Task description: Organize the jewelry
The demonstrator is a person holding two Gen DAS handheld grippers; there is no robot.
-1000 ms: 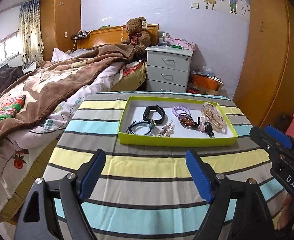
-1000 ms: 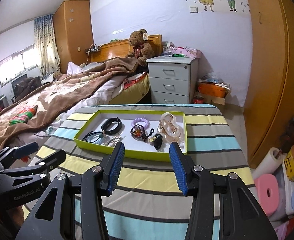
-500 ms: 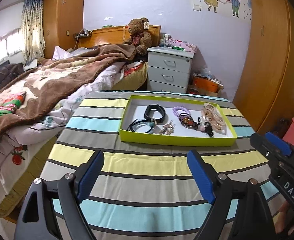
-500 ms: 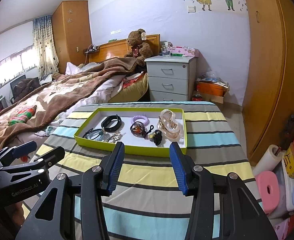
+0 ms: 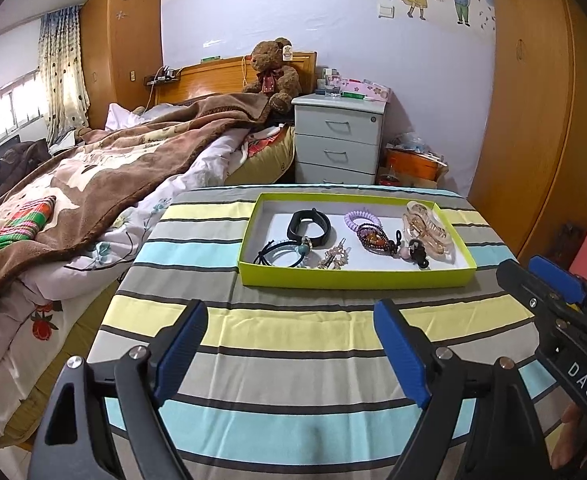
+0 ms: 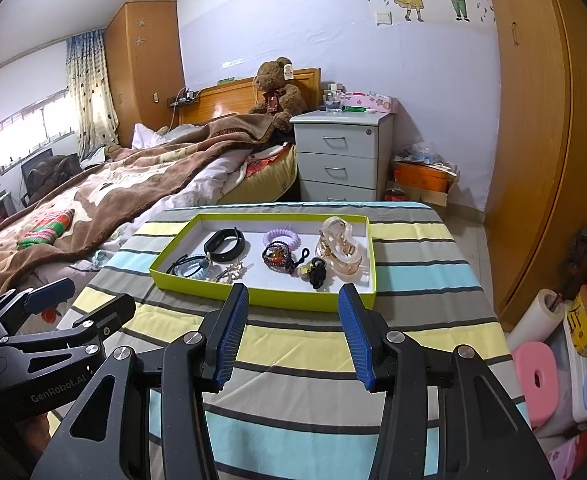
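Observation:
A lime-green tray [image 5: 353, 278] [image 6: 249, 297] sits on the striped table. It holds a black band [image 5: 308, 225] [image 6: 226, 242], a purple coil hair tie [image 5: 361, 216] [image 6: 282, 236], a dark bead bracelet [image 5: 373, 238] [image 6: 277, 258], a clear amber hair claw [image 5: 427, 226] [image 6: 339, 248], black hair ties [image 5: 281, 254] and a small clip [image 5: 335, 258]. My left gripper [image 5: 289, 344] is open and empty above the table's near half. My right gripper [image 6: 293, 328] is open and empty just in front of the tray.
The striped tablecloth [image 5: 293, 360] covers the table. A bed with a brown blanket [image 5: 73, 192] lies to the left. A grey drawer unit [image 5: 339, 144] stands behind the table. A wooden wardrobe [image 5: 533, 120] lines the right side. Boxes and a pink roll [image 6: 537, 376] lie on the floor at right.
Both grippers have drawn back and up a little from the tray. Both stay open and empty. The jewelry has not moved.

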